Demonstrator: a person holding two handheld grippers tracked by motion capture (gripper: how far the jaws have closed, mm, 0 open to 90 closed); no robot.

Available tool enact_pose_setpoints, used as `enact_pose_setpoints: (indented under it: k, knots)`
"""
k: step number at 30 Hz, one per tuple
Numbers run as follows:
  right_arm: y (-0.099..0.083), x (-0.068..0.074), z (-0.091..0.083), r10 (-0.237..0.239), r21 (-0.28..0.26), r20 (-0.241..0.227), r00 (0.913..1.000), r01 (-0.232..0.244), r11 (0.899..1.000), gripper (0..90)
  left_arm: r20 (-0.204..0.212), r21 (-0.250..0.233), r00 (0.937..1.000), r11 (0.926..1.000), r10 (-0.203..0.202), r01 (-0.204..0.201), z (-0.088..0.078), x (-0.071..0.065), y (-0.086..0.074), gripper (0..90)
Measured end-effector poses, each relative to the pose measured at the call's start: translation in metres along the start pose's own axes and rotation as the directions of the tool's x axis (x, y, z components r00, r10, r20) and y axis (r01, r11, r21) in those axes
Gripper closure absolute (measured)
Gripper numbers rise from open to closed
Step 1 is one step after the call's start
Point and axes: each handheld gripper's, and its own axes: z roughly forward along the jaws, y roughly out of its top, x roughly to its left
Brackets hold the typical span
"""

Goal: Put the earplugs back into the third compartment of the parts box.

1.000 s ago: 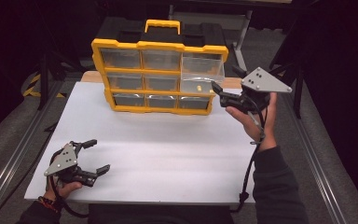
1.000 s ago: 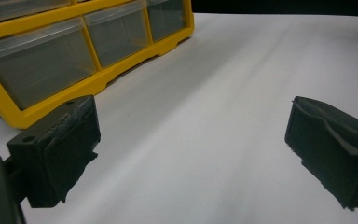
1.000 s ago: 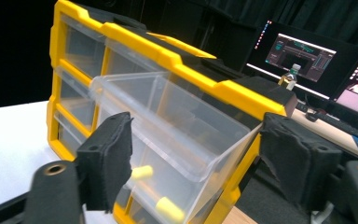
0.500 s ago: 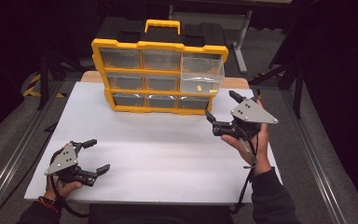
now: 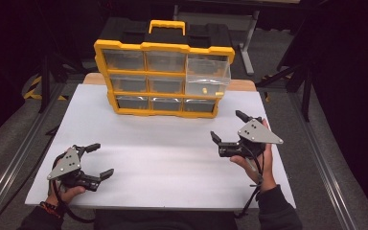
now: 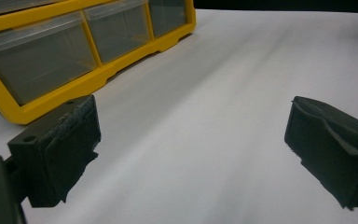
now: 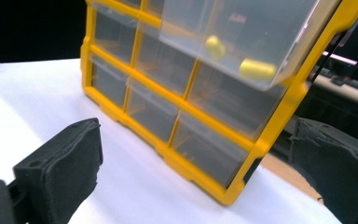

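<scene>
A yellow organizer box [image 5: 163, 79] with clear drawers stands at the back of the white table [image 5: 172, 158]. Its top right drawer [image 5: 207, 76] is pulled out and holds small yellow pieces [image 7: 256, 68]. My right gripper [image 5: 229, 128] hovers over the table's right side, in front of the box and apart from it, open with nothing between its jaws. My left gripper [image 5: 99, 160] rests at the front left corner, open and holding nothing. In the left gripper view the box's bottom drawers [image 6: 42, 56] lie ahead to the left.
A dark floor and black stand legs [image 5: 292, 72] surround the table. A wooden board edge [image 5: 239, 85] shows behind the box. Bare white table surface stretches between the two grippers.
My right gripper has drawn back from the pulled-out drawer, moving toward the person and down over the table's right side. The left gripper has stayed put.
</scene>
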Motion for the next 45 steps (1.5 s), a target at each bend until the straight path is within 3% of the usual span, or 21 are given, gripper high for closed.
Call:
enact_pose_setpoints:
  k: [9,19,21,22,26,28,33,45]
  knots:
    - [-0.039,0.009,0.001,0.007,0.05,-0.03,0.9995,-0.006,0.999,4.4,-0.005,0.007,1.0,1.0,-0.003,0.003,0.0,0.001,0.0,4.4]
    - [-0.092,0.012,-0.005,0.067,0.076,-0.06,0.996,-0.062,0.995,5.1,-0.021,-0.002,0.9997,1.0,-0.009,0.009,0.0,0.002,-0.001,4.3]
    - [-0.095,0.013,-0.004,0.068,0.079,-0.063,0.9957,-0.063,0.995,5.1,-0.021,0.007,0.9997,0.9999,-0.012,0.012,0.001,0.003,-0.002,4.2]
    - [-0.1,0.014,-0.003,0.043,0.097,-0.054,0.9976,-0.038,0.995,5.3,-0.018,0.012,0.9998,0.9999,-0.01,0.011,0.0,0.004,-0.002,4.2]
    - [-0.105,0.018,-0.002,0.042,0.112,-0.068,0.9968,-0.034,0.993,5.4,-0.017,0.004,0.9998,0.9999,-0.012,0.012,0.001,0.003,-0.001,4.2]
    - [-0.103,0.02,-0.003,0.017,0.101,-0.066,0.9977,-0.011,0.995,5.8,-0.017,0.004,0.9998,1.0,0.001,-0.001,0.002,0.001,0.001,4.2]
    - [-0.101,0.022,-0.003,0.032,0.089,-0.075,0.9967,-0.025,0.996,6.0,-0.015,0.003,0.9998,1.0,0.009,-0.009,0.0,-0.002,0.001,4.1]
    - [-0.099,0.025,-0.001,0.004,0.092,-0.06,0.9982,0.002,0.996,7.4,-0.013,-0.005,0.9999,1.0,0.006,-0.006,-0.001,-0.001,0.001,4.1]
